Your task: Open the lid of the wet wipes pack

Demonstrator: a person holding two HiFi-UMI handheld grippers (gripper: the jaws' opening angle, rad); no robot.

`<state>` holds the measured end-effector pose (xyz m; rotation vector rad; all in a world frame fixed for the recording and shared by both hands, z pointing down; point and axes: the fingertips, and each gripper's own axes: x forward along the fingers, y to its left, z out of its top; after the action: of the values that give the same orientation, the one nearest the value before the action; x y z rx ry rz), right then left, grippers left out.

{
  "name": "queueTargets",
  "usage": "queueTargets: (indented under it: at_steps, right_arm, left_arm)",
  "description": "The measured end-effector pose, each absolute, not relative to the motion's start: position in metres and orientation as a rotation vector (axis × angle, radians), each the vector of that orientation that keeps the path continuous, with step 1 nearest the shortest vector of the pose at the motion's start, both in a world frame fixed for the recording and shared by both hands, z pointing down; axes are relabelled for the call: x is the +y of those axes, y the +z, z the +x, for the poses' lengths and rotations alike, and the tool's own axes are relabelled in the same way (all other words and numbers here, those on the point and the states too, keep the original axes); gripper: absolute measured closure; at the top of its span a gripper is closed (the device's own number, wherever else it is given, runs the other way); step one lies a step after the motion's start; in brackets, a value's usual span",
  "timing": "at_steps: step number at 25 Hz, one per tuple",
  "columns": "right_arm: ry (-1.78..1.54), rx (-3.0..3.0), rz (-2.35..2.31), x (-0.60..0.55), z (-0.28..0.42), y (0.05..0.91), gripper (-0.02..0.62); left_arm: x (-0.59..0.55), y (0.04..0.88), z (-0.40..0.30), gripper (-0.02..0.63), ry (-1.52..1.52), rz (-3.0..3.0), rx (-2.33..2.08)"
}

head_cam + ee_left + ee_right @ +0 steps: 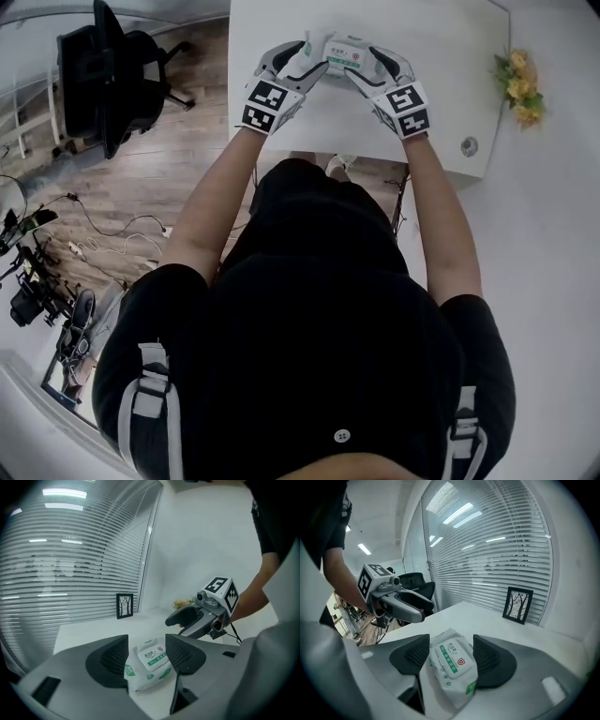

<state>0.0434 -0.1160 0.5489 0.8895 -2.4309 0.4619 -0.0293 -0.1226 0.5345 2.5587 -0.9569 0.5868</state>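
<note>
The wet wipes pack is white with green print and lies flat on the white table with its lid closed. My left gripper comes at it from the left and my right gripper from the right. In the left gripper view the pack lies between the wide-open jaws of the left gripper, with the right gripper behind it. In the right gripper view the pack sits between the spread jaws of the right gripper, and the left gripper hovers beyond. Neither pair of pads presses on it.
A small framed tree picture stands at the back of the table against the window blinds. Yellow flowers sit at the table's right end. A black office chair and cables are on the wooden floor to the left.
</note>
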Motion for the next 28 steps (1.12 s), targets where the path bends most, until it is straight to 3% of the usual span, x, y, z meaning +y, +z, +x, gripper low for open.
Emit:
queueTargets:
  at_steps: [12,28]
  right_arm:
    - [0.434,-2.343,0.801,-0.135,0.040,0.603,0.304]
    - [0.295,-2.259,0.636,-0.120,0.025,0.628,0.282]
  left_arm:
    - [-0.132,0.611,-0.023,0.354,0.729,2.467,-0.879]
    - [-0.124,0.644,-0.029,0.356,0.862,2.424,-0.848]
